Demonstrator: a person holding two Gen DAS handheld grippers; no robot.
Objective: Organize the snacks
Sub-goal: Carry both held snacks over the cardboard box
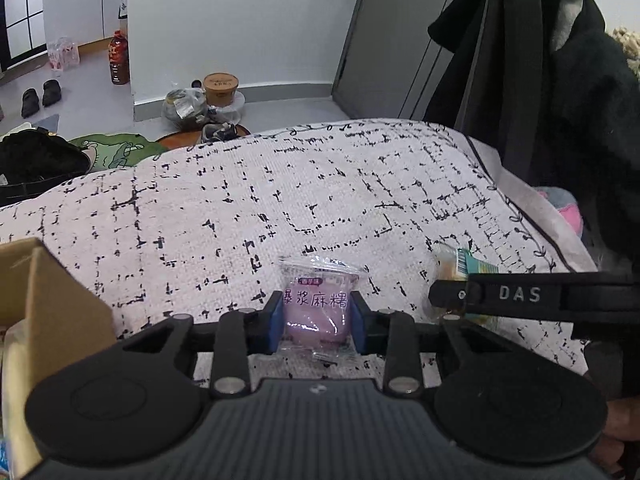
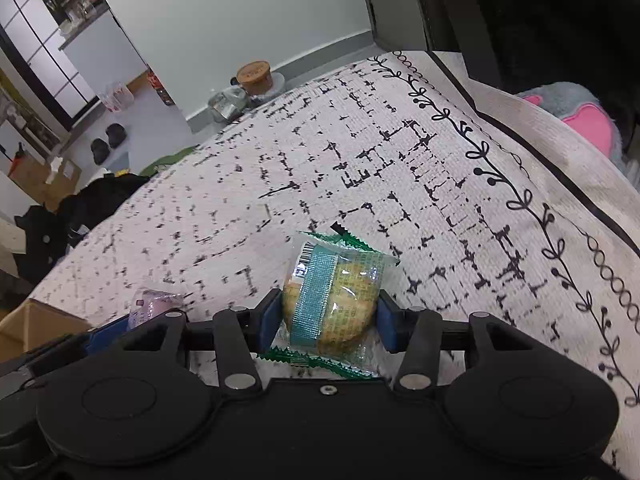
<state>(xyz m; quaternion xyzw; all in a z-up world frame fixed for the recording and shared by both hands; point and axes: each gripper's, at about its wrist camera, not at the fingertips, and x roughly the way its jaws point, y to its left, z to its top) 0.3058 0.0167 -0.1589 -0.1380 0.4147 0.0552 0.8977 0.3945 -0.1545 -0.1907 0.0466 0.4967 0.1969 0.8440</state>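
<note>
Left wrist view is showing the left gripper clamping a purple snack packet near the blanket's front edge; the right gripper is clasping a green-wrapped biscuit. Neither is sitting in the cardboard box yet.

Pale wall, grey floor, patterned cloth
</note>
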